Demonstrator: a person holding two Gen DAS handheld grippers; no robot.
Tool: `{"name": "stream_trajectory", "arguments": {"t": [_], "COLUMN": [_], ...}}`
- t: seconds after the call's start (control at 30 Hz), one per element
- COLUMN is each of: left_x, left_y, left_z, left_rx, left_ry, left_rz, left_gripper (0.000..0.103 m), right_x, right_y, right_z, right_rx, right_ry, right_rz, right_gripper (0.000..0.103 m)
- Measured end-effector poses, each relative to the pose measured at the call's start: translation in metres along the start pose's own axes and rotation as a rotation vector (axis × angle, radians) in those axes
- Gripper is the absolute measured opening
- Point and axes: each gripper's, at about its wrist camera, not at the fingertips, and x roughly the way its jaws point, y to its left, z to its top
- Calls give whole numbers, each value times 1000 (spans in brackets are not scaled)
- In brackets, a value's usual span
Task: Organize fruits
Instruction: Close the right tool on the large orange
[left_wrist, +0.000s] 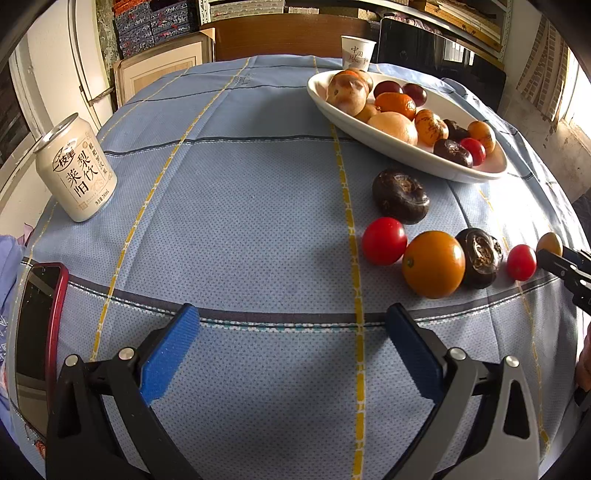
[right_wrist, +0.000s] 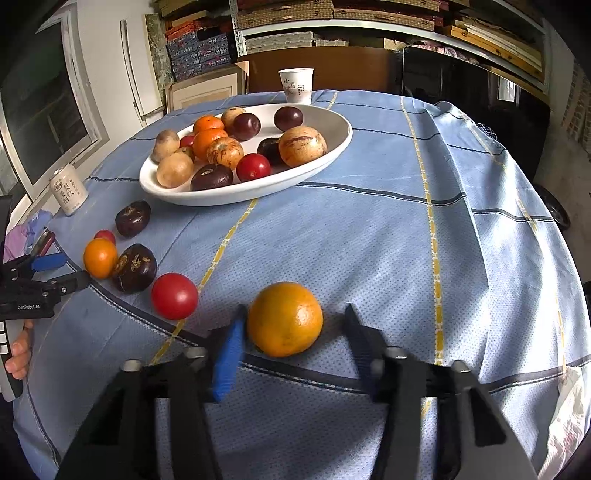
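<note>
Right wrist view shows the right gripper (right_wrist: 291, 332) straddling an orange (right_wrist: 284, 318) that sits on the cloth-covered surface (right_wrist: 388, 240), near its front edge. The blue pad touches the fruit's left side, while a gap shows between the black finger and its right side, so I judge the jaws not yet clamped on it. A cherry tomato (right_wrist: 174, 296) lies just beside, to the left, with more loose fruit beyond. The white dish (right_wrist: 332, 155), already well filled, stands farther back.

Left wrist view shows the left gripper (left_wrist: 291, 332) released and empty, hovering over bare cloth, with a can (left_wrist: 75, 168) and a red phone (left_wrist: 40, 332) off to its left.

Risks, as I judge them: the orange is round and smooth, so a one-sided push could roll it away toward the edge or into the tomato. A shallow pinch near the fingertips may let it squirt out on lifting. Setting it into the crowded dish could dislodge fruit already heaped there.
</note>
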Motion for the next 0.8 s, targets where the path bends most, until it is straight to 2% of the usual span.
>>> {"name": "stream_trajectory", "arguments": {"t": [0.07, 0.13, 0.3, 0.43, 0.5, 0.63, 0.8], "left_x": [0, -1, -20, -21, -20, -24, -26], "left_y": [0, -4, -35, -46, -44, -42, -55], "left_z": [0, -1, -6, -6, -2, 4, 8], "left_rx": [2, 22, 172, 213, 190, 163, 200], "left_ry": [-2, -7, -94, -94, -93, -142, -146], "left_rz": [-1, -39, -129, -165, -165, -170, -186], "left_gripper": [99, 98, 97, 69, 64, 64, 64], "right_x": [0, 0, 0, 2, 2, 2, 2], "right_y": [3, 4, 4, 6, 8, 9, 10], "right_z": [0, 0, 1, 0, 0, -1, -1], "right_rx": [-16, -23, -18, -32, -42, -50, -51], "right_ry": [-3, -4, -2, 2, 3, 3, 3], "right_rz": [4, -3, 3, -4, -11, -18, -19], "right_gripper": [38, 38, 38, 40, 40, 41, 41]}}
